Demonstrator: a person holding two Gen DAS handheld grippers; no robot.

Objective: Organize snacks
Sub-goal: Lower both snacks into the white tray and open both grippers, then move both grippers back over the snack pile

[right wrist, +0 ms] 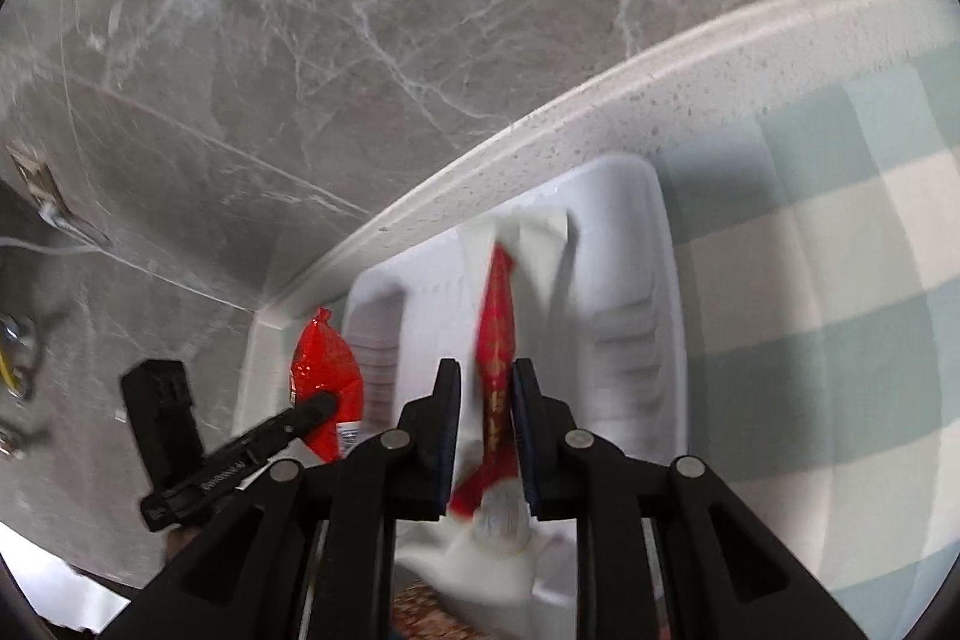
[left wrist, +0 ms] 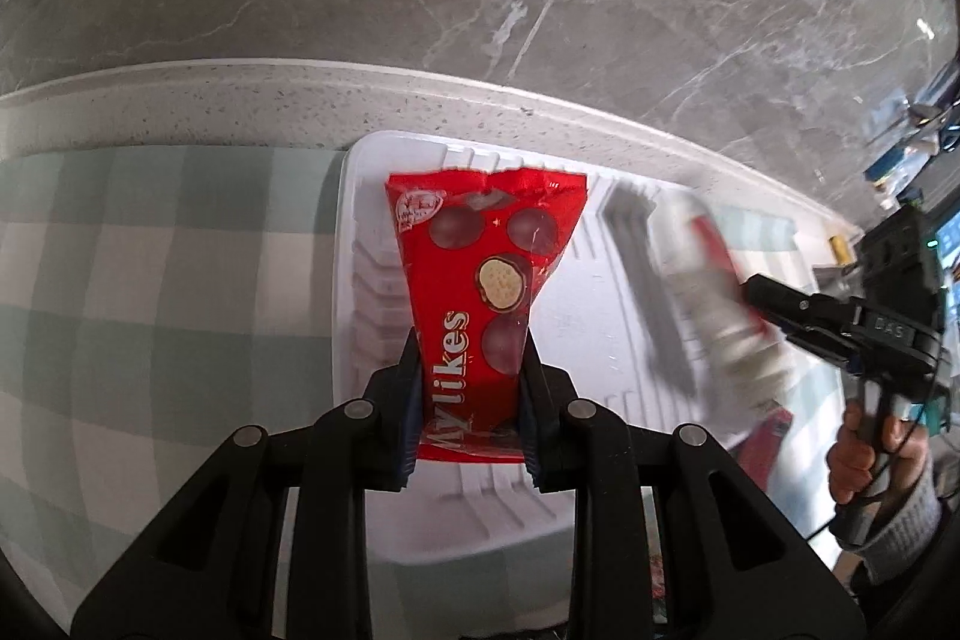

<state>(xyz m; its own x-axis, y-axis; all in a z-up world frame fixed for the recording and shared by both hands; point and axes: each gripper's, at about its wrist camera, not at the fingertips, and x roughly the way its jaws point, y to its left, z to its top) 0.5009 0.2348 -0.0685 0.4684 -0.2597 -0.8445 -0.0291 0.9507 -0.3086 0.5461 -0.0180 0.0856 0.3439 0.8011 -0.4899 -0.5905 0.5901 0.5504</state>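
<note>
left wrist view: the left gripper (left wrist: 470, 394) clenches a red snack bag (left wrist: 480, 292) over the white tray (left wrist: 600, 340), its top toward twelve o'clock; lower it flat before letting go. right wrist view: the right gripper (right wrist: 485, 436) grasps a white and red packet (right wrist: 497, 340) above the tray's middle; best set it at three o'clock of the red bag, not overlapping.

"Mylikes" on red pkt (left wrist: 480, 298)

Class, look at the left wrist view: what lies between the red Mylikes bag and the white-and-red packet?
Only bare white tray floor lies between the Mylikes bag and the white-and-red packet, in the left wrist view.
</note>
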